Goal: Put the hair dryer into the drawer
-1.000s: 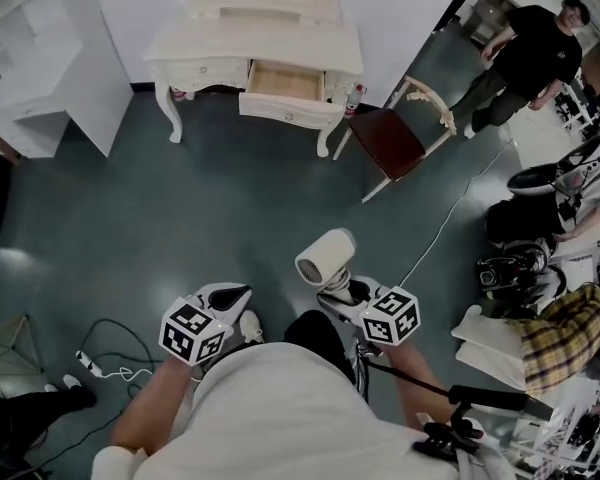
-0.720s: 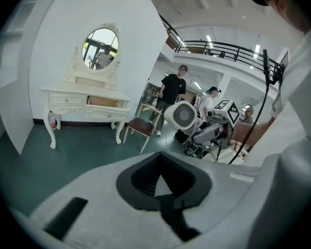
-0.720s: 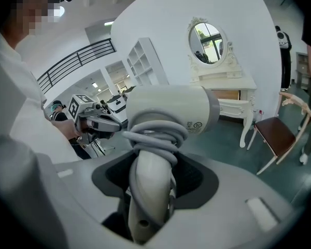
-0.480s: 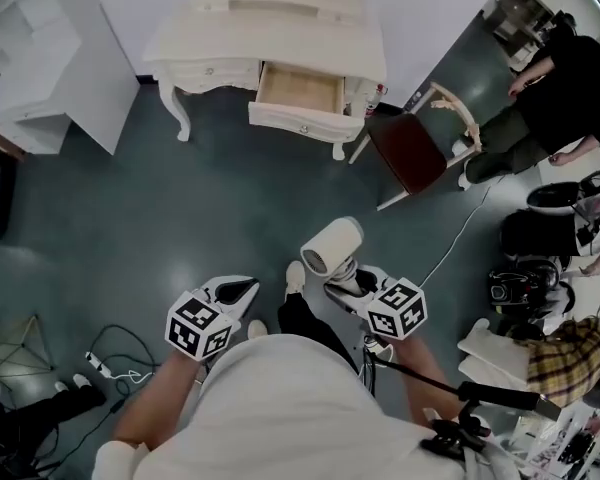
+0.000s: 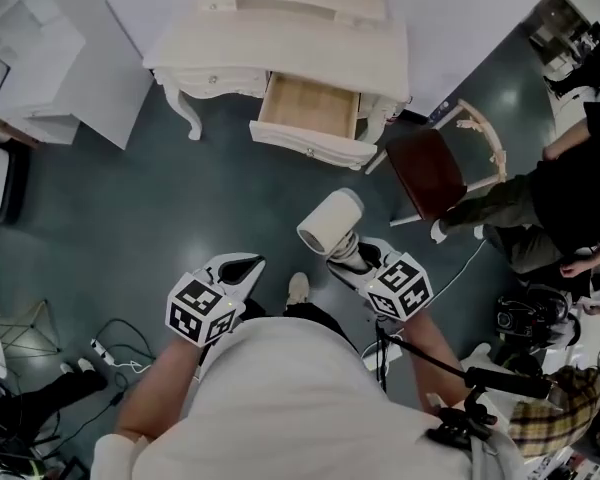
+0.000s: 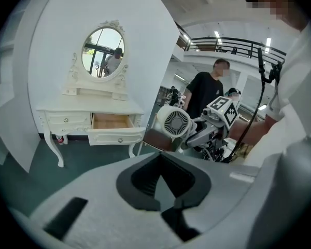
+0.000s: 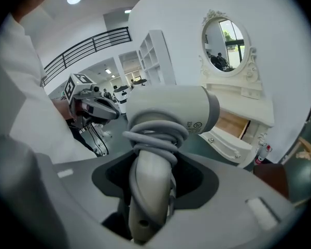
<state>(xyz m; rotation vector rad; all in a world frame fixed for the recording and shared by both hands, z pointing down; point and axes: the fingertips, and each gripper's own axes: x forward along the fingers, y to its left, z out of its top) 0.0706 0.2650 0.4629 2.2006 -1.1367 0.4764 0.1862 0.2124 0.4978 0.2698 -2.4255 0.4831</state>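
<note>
Green floor (image 5: 130,198) is stretching toward the open drawer (image 5: 310,108). Well short of it, the right gripper (image 5: 347,260) is clamping the light, stiff hair dryer (image 5: 330,223) by its cord-wrapped handle (image 7: 150,191). The left gripper (image 5: 244,267) is idling, seemingly closed and empty.

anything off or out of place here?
Nothing damaged or spilled. The hair dryer sits in the right tongs by its handle, cord wound tidily; the drawer is open and bare. Only oddities: the chair stands angled beside the dresser, and loose cable lies on the floor.
</note>
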